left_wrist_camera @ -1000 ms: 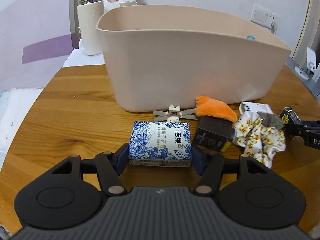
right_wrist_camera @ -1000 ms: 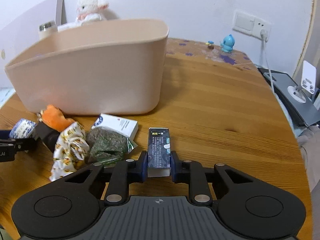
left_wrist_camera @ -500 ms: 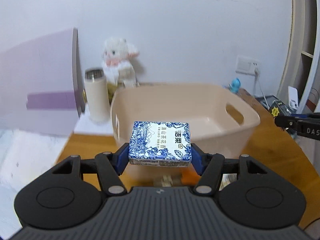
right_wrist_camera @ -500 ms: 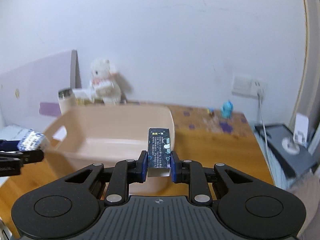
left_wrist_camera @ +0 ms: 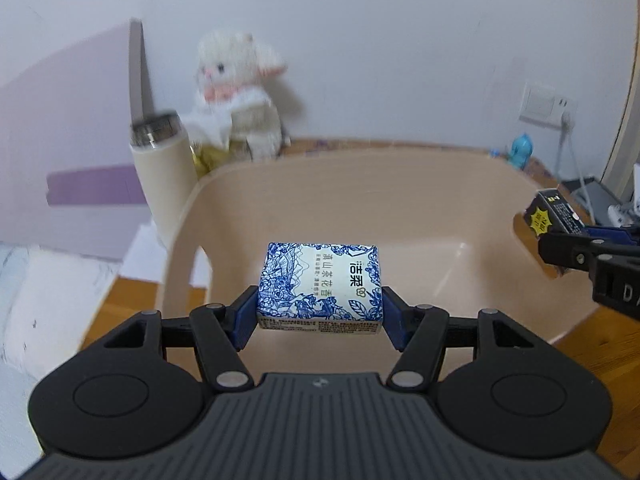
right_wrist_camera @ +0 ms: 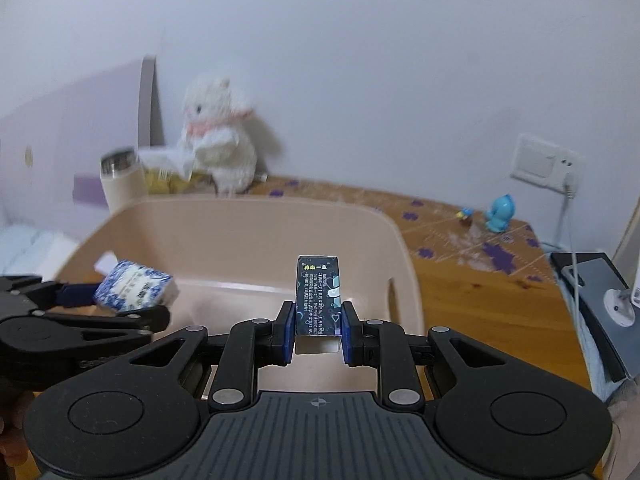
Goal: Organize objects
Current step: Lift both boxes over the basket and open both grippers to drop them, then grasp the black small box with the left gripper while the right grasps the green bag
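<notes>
My left gripper (left_wrist_camera: 320,316) is shut on a blue-and-white tissue pack (left_wrist_camera: 320,286) and holds it above the open beige tub (left_wrist_camera: 400,156). My right gripper (right_wrist_camera: 318,330) is shut on a small dark box (right_wrist_camera: 318,296) and holds it over the tub (right_wrist_camera: 256,204) near its right side. The tissue pack (right_wrist_camera: 134,286) and left gripper (right_wrist_camera: 100,304) show at the left of the right wrist view. The dark box (left_wrist_camera: 550,214) and right gripper (left_wrist_camera: 576,244) show at the right of the left wrist view. The visible part of the tub floor is bare.
A cream thermos (left_wrist_camera: 164,160) and a white plush lamb (left_wrist_camera: 236,92) stand behind the tub by the wall. A blue toy figure (right_wrist_camera: 500,218) sits on the wooden table (right_wrist_camera: 480,280) at the back right, below a wall socket (right_wrist_camera: 544,162). A grey device (right_wrist_camera: 596,280) lies at the right edge.
Both grippers rose from the table with their objects and moved forward over the tub. The loose items on the table in front of the tub have dropped out of view.
</notes>
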Demonstrator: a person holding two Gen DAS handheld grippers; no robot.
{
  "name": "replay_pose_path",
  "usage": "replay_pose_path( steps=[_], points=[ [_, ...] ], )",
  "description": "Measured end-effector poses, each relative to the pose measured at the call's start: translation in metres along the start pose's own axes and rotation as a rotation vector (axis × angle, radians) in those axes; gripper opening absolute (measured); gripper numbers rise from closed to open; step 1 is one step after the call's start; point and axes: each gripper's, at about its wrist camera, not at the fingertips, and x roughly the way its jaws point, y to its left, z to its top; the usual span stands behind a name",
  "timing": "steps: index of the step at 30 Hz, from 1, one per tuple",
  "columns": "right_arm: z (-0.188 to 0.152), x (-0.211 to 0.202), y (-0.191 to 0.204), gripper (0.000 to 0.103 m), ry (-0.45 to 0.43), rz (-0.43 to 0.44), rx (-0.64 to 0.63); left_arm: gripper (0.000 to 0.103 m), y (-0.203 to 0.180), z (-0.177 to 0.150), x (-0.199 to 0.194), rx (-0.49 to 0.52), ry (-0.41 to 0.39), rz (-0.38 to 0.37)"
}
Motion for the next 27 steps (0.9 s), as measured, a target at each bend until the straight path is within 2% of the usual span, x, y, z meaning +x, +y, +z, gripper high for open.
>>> replay_pose_path(
  steps=[4,9,11,13,14,19,27],
  points=[
    [-0.003,0.018,0.005,0.021,0.061,-0.001,-0.016,0.065,-0.001,-0.007,0.013,0.018,0.039,-0.006],
    [-0.01,0.014,0.001,0.046,0.062,0.003,0.015,0.07,-0.001,-0.005,0.006,0.023,0.037,-0.013],
    [-0.011,0.002,-0.001,0.064,0.032,0.002,0.018,0.086,-0.003,-0.004,-0.004,0.045,0.01,0.004],
    [-0.008,-0.011,-0.003,0.069,0.006,0.001,0.018,0.09,-0.004,-0.003,-0.018,0.054,-0.021,0.008],
    [-0.008,-0.02,-0.005,0.075,-0.007,0.005,0.023,0.092,-0.004,-0.003,-0.025,0.054,-0.032,0.002],
    [-0.014,-0.058,-0.012,0.095,-0.048,0.009,0.027,0.095,-0.003,-0.007,-0.054,0.064,-0.055,-0.022],
    [-0.041,-0.086,-0.021,0.103,-0.02,-0.012,0.007,0.098,-0.001,-0.031,-0.084,0.063,-0.054,-0.057]
  ],
)
